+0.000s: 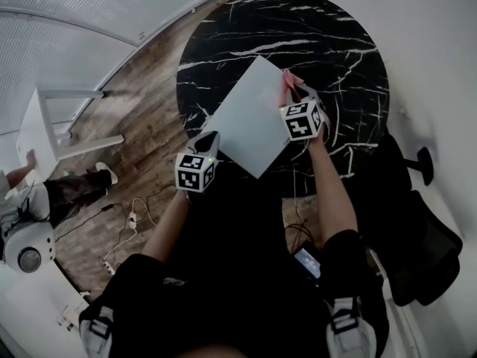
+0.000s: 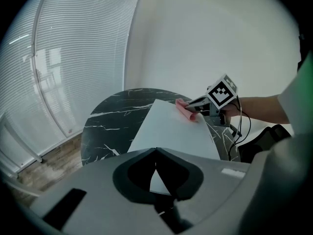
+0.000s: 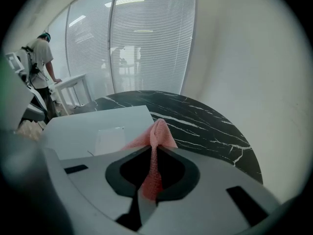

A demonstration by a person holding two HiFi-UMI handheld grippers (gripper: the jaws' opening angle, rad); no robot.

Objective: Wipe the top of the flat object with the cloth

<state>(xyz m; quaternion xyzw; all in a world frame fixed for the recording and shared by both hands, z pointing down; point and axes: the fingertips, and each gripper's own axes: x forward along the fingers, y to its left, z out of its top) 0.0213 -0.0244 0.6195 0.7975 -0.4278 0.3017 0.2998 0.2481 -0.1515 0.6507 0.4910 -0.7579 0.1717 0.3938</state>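
Board (image 1: 250, 118) lies flat on the round black worktop (image 1: 335, 43). Left claw (image 1: 212, 139) is closed on its near edge, apparently to steady it. Right claw (image 1: 292, 94) pinches the pink cloth (image 3: 159, 131) tight against the board's far side, placed for wiping.

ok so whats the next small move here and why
Probably sweep the right gripper across the board toward the left gripper: its jaws are shut on the cloth, which rests at the board's far edge, and the left jaws seem to hold the near edge.
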